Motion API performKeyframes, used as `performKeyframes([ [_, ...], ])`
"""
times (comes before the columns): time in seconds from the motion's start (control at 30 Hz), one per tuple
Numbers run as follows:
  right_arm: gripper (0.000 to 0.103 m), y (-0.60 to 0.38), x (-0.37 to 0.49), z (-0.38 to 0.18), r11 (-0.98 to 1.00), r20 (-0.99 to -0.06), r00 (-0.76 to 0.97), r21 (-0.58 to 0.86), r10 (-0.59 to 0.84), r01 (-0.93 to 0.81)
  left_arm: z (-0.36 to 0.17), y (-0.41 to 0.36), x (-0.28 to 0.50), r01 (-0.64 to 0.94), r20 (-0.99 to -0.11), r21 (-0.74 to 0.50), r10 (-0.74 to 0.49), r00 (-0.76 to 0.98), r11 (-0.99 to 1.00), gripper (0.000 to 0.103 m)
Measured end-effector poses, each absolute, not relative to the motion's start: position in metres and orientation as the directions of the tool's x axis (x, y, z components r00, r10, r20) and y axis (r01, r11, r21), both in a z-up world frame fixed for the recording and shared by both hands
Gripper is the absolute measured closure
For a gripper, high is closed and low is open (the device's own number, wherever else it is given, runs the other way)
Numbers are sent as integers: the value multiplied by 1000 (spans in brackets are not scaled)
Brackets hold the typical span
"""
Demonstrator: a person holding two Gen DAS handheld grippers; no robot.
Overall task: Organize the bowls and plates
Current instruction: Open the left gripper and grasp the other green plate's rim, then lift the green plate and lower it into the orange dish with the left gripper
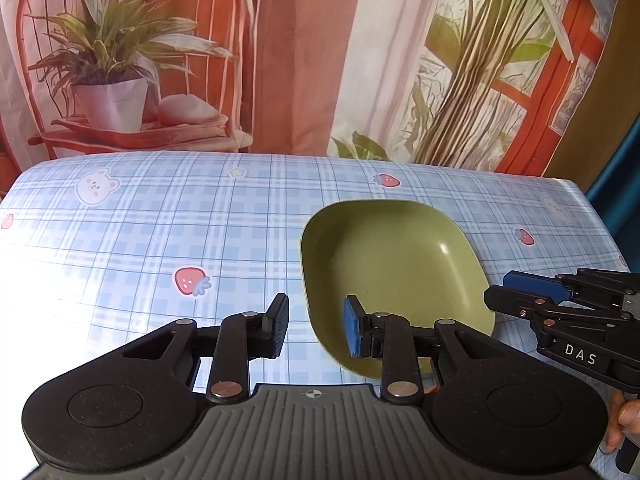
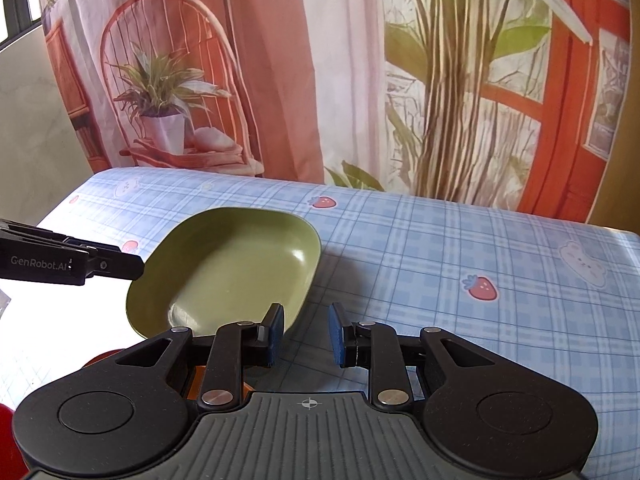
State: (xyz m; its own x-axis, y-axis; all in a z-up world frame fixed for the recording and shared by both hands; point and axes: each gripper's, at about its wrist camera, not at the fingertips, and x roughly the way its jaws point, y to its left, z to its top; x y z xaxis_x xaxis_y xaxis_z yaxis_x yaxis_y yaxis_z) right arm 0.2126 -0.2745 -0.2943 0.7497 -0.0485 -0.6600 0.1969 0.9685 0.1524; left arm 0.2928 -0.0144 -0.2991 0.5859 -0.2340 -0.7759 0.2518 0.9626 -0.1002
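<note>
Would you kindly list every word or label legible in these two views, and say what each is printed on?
"DAS": white letters on the black right gripper, seen from the left wrist.
"GenRobot.AI": pale lettering on the black left gripper, seen from the right wrist.
The blue checked tablecloth carries only pictures, no words.

Left gripper (image 1: pixel 316 326) angled down at green bowl's (image 1: pixel 384 264) left rim, jaws parted, nothing between pads. Right gripper (image 2: pixel 306 334) at bowl's right rim, jaws parted, empty. A hand (image 1: pixel 624 420) holds its handle.

Smooth glossy green bowl (image 1: pixel 384 264) on shiny plastic-looking checked tablecloth (image 1: pixel 160 240).
</note>
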Motion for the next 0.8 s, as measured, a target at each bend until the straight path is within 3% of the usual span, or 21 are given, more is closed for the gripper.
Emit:
performKeyframes([
  [0.3, 81, -273, 228, -308, 969, -671, 741, 169, -20, 179, -314, -13, 299, 271, -788, -137, -270, 553, 953, 75],
  [0.47, 89, -272, 230, -311, 971, -676, 737, 163, -21, 176, -317, -15, 301, 271, -789, -142, -274, 550, 952, 79],
  [0.8, 89, -275, 225, -291, 974, -641, 765, 130, -61, 186, -287, -21, 292, 290, -751, -131, -286, 596, 948, 79],
])
